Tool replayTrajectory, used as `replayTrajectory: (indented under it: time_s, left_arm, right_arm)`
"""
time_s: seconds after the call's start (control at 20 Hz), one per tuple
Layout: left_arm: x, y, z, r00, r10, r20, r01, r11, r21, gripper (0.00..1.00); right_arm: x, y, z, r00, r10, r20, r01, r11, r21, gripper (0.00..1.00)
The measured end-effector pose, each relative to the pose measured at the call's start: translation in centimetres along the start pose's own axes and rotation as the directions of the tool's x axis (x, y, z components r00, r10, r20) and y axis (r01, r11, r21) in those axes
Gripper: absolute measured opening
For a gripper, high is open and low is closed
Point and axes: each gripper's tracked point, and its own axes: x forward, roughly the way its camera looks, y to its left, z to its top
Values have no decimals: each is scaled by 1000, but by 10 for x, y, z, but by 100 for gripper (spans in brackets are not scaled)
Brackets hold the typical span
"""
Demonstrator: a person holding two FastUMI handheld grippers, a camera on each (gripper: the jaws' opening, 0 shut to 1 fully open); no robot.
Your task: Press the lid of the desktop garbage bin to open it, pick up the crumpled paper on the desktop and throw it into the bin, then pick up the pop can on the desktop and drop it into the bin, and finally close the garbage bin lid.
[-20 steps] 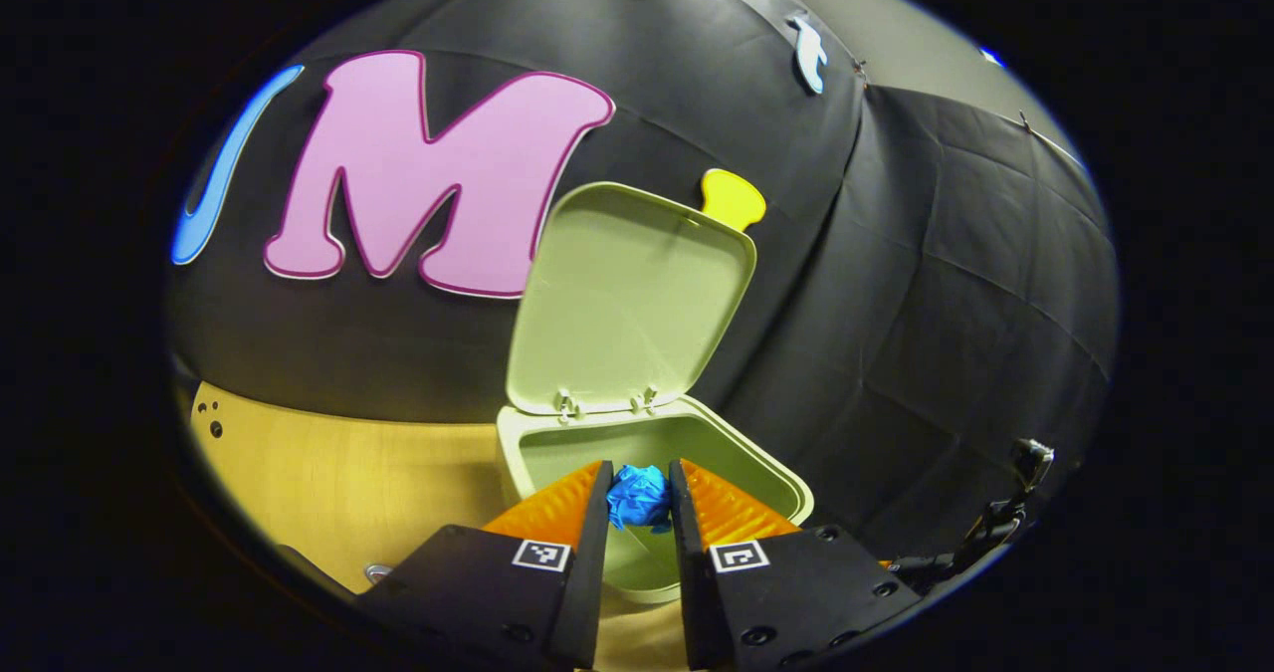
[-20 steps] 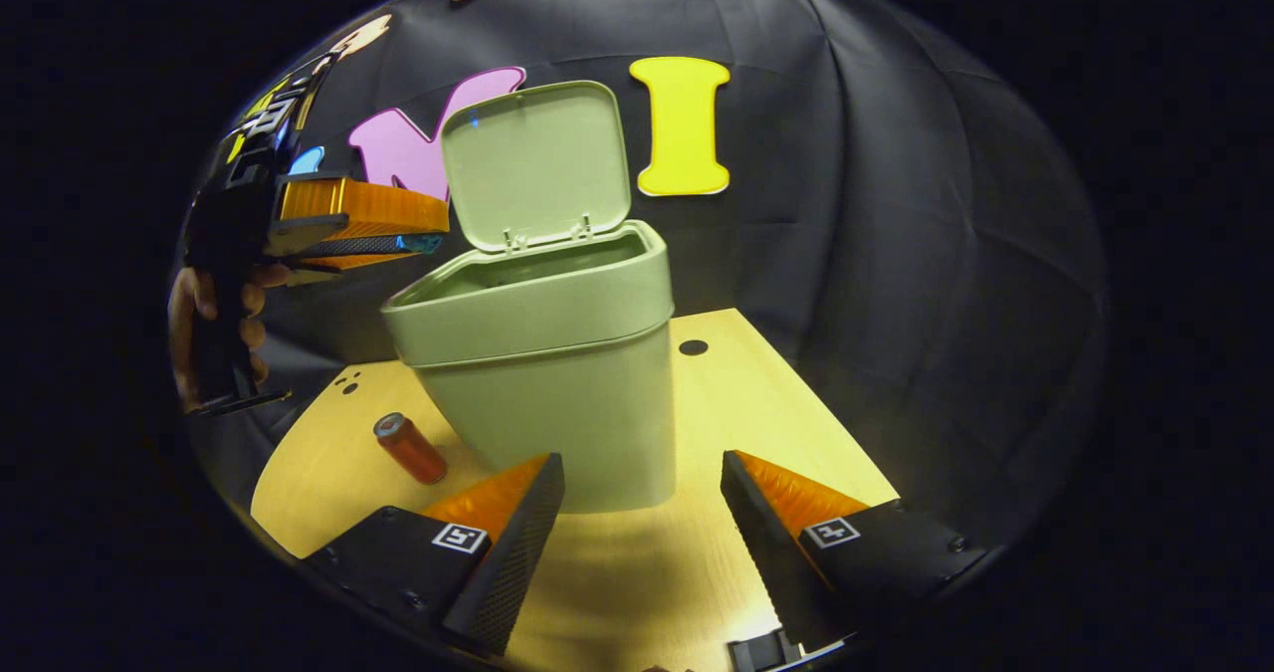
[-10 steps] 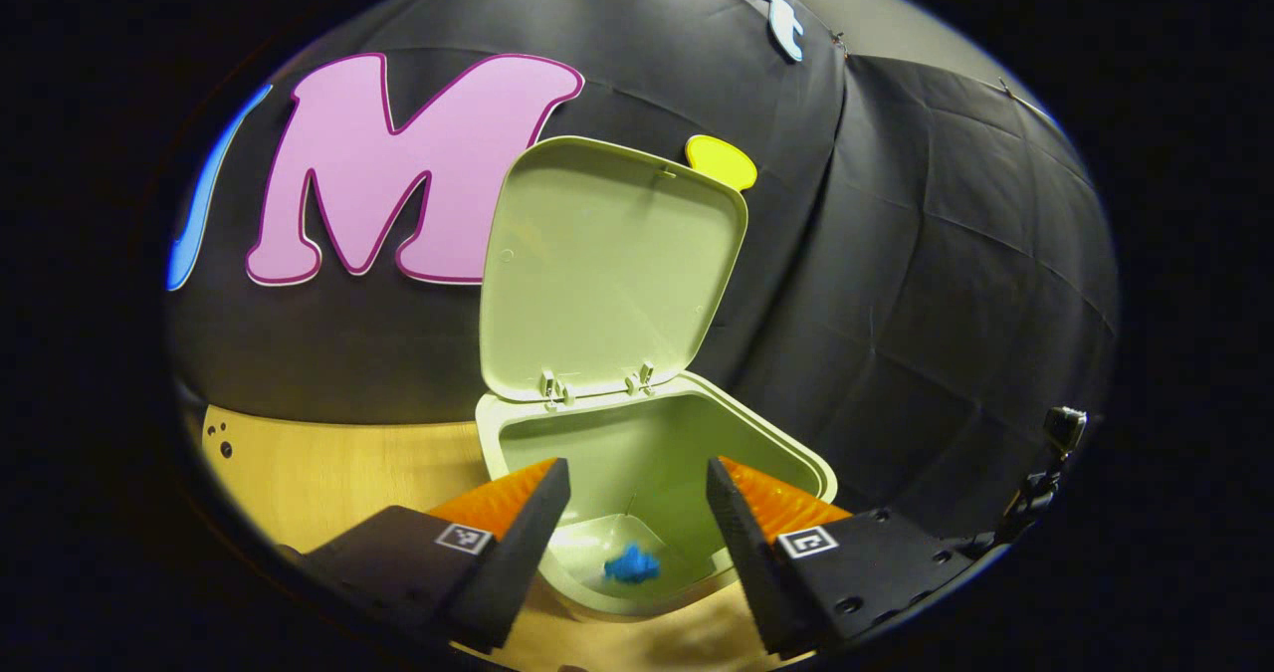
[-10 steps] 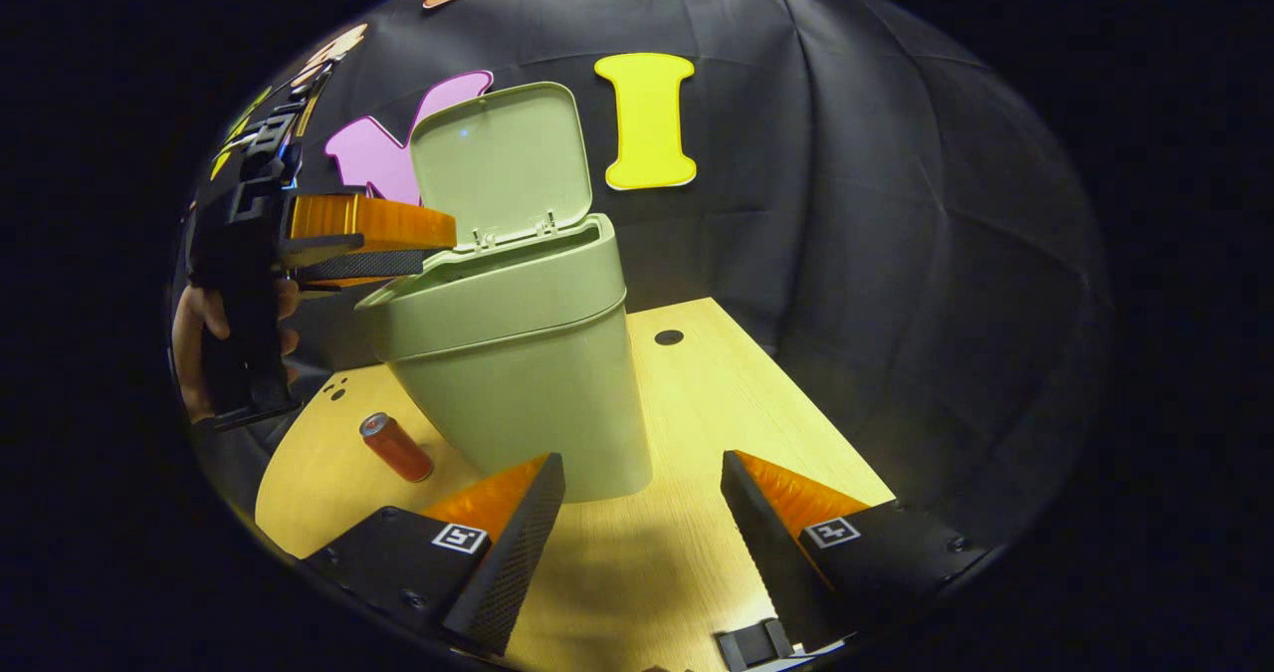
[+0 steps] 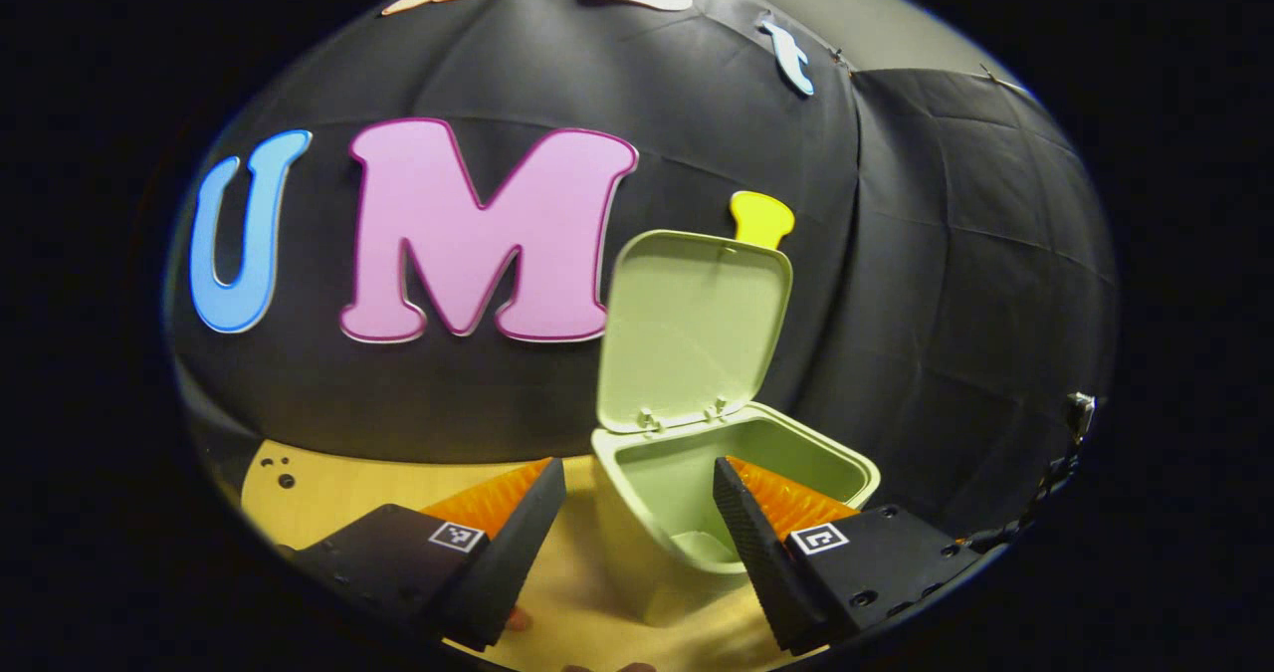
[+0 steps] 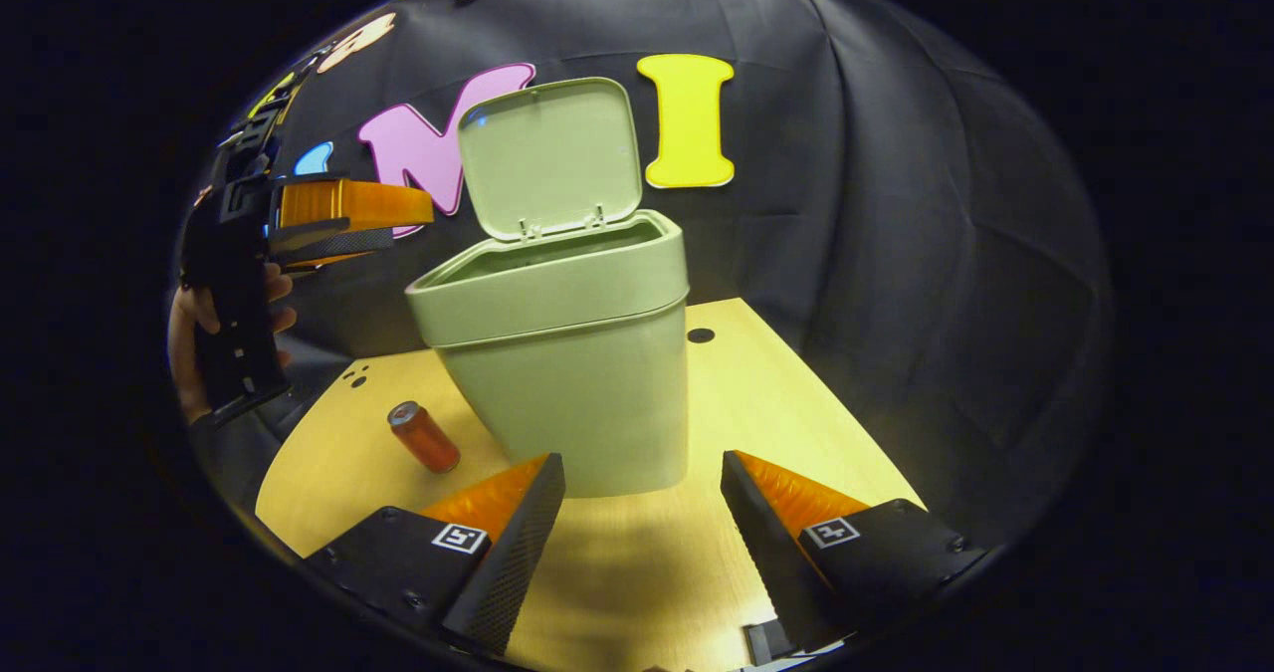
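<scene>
Both grippers are seen spread wide with nothing held: the left gripper (image 5: 637, 523) is raised beside the bin (image 6: 567, 353), level with its rim, and the right gripper (image 6: 642, 513) is low over the surface (image 6: 796, 413) in front of the bin. The lid (image 6: 547, 154) is stood upright on its hinge, and the pop can (image 6: 423, 436) lies tilted on the surface just left of the bin's base. No crumpled paper is made out on the surface. A lying can may be rolled away if only one finger touches it first, and it could be pushed against the bin wall. The upright lid might be knocked shut by a careless approach over the rim.
</scene>
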Motion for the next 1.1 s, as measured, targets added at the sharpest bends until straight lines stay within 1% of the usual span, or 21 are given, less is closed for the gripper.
replayTrajectory:
  time_s: [0.15, 0.3, 0.45, 0.55, 0.65, 0.9, 1.1]
  left_arm:
    - [-25, 33, -15, 998, 69, -14, -69, 997, -23, 96]
    - [-54, 68, -37, 989, 144, -35, -144, 989, -11, 96]
    - [-84, 94, -55, 979, 194, -56, -197, 979, -45, 96]
    - [-98, 110, -63, 974, 221, -56, -224, 972, -69, 96]
    - [-108, 126, -79, 966, 246, -81, -252, 965, -77, 96]
    - [-130, 149, -106, 945, 301, -130, -314, 944, -101, 96]
    - [-156, 165, -118, 929, 345, -131, -358, 929, -91, 96]
  right_arm:
    - [2, 17, -6, 999, 31, -12, -31, 999, -23, 99]
    - [0, 29, -11, 998, 51, -29, -53, 996, -66, 99]
    - [-7, 37, -11, 998, 61, -20, -62, 993, -104, 99]
    - [-10, 44, -16, 998, 68, -18, -69, 986, -149, 99]
    - [-13, 53, -22, 996, 82, -26, -86, 978, -191, 99]
    - [-7, 88, -33, 987, 149, -51, -157, 959, -237, 99]
    - [5, 124, -46, 969, 237, -68, -247, 932, -266, 99]
